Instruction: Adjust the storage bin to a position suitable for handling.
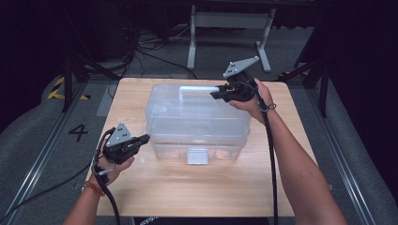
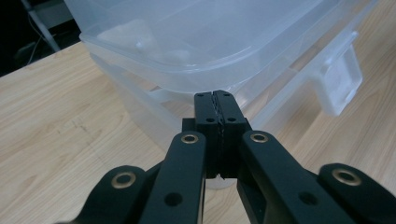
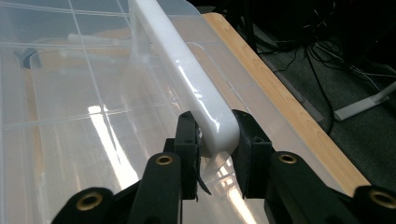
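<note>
A: Where is the clear plastic box (image 1: 197,119) against the fingers?
B: It sits mid-table on the wooden table (image 1: 197,187). Its white handle (image 3: 196,88) runs along the lid, and the near end of that handle lies right between the fingers of the right gripper (image 3: 215,140), one pad pressed on each side. So that gripper is clamped on the handle.
A: And the other one?
B: The left gripper (image 2: 218,109) has its two pads pressed flat together with nothing between them. The box's lid edge is just ahead of the tips, at the corner; I cannot tell whether the tips touch the plastic. In the high view that gripper (image 1: 143,139) points at the box's left front corner.
A: The front latch (image 1: 197,156)?
B: In the left gripper view the latch (image 2: 343,79) is off to the right of the fingers, well clear of them.
A: Anything hard to make out?
B: The box's contents: through the lid there are only faint divider lines and a small dark shape (image 3: 28,56), too blurred to name. The right gripper's lower body is cut off at the frame bottom
</note>
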